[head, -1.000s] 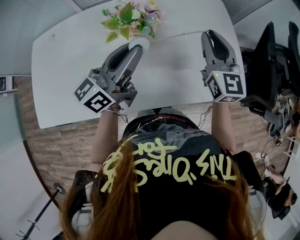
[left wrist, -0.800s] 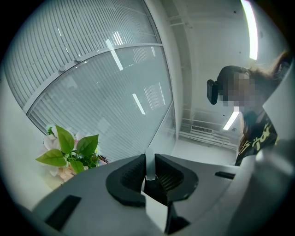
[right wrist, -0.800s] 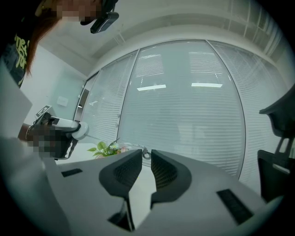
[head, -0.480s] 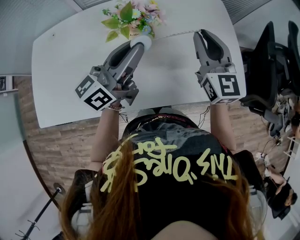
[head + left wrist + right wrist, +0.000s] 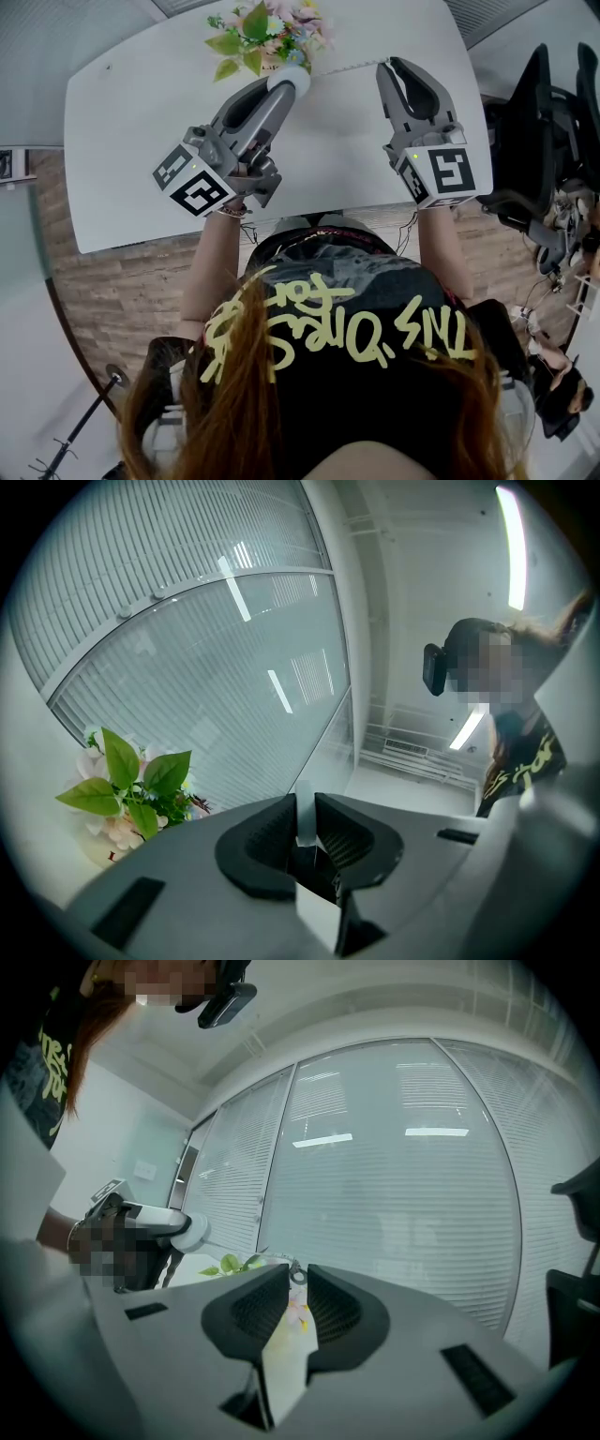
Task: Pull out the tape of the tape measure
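The left gripper (image 5: 274, 96) is clamped on the small white tape measure case (image 5: 291, 82), its jaws nearly together on the thin body. The right gripper (image 5: 389, 67) pinches the end of the tape (image 5: 342, 71), which runs nearly straight between the two tips, above the table's far edge. A clean pull probably means holding the left hand fixed while the right draws off along the tape's own line, level and without twisting the strip. Open room lies toward the right corner of the table (image 5: 141, 141); office chairs (image 5: 548, 131) stand beyond that edge. The flower arrangement (image 5: 262, 33) sits just behind the case, so drifting farther risks brushing it.
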A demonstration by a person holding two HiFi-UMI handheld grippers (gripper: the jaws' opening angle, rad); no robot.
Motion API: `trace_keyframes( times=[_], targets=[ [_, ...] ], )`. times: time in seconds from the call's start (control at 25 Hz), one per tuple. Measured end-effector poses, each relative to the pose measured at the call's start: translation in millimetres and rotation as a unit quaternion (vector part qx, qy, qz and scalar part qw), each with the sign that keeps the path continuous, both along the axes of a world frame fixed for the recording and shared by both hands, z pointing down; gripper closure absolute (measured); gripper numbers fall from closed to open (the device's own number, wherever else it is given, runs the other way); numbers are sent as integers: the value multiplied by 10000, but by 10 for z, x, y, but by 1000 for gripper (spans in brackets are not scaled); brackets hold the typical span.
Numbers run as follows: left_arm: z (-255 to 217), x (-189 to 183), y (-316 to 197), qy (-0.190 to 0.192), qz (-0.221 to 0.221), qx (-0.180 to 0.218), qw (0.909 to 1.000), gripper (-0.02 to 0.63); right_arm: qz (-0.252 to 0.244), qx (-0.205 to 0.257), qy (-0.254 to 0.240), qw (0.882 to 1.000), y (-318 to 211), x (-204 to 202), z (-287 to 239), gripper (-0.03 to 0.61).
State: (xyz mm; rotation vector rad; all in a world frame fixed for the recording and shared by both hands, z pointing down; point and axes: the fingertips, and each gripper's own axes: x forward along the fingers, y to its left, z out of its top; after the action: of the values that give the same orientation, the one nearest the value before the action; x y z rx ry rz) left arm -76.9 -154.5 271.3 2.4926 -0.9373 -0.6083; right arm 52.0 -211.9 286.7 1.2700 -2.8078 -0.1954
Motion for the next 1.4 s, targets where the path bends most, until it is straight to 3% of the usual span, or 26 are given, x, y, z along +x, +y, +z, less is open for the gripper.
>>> trace_keyframes(
  times=[0.88, 1.4],
  targets=[
    [-44, 123, -54, 137, 147, 15, 9998, 555, -513, 53, 235, 9984, 163, -394, 22, 514],
    [-28, 171, -91, -149, 113, -25, 9998, 555, -730, 323, 672, 9945, 248, -533, -13, 514]
  ],
)
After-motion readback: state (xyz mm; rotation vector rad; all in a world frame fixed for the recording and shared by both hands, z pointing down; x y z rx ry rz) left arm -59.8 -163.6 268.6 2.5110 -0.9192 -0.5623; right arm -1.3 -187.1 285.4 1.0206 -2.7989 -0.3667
